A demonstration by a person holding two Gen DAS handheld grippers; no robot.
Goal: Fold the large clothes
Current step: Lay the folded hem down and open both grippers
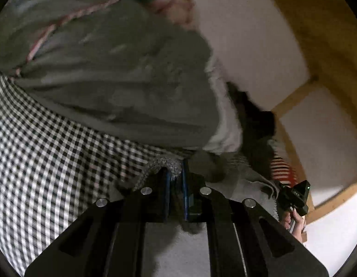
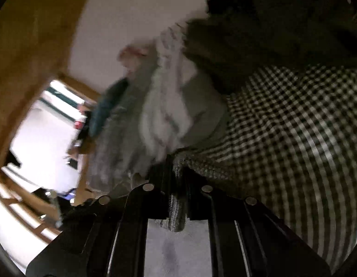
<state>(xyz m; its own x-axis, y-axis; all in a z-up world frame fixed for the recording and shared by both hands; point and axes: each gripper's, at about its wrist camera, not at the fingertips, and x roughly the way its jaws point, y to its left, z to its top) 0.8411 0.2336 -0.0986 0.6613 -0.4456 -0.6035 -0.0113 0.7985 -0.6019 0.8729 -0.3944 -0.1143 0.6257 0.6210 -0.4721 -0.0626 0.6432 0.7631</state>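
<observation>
grippers tilt downward; our left gripper [image 1: 176,173] pinches grey knit [image 1: 164,164] at lower centre, our right gripper [image 2: 177,173] likewise pinches it over checked cloth [image 2: 293,127] at right.

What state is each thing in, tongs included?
left tongs: shut on grey knit garment
right tongs: shut on the same knit fabric
grey-green garment: lying rumpled on the checked cover
pale cloth: bunched up, blurred
</observation>
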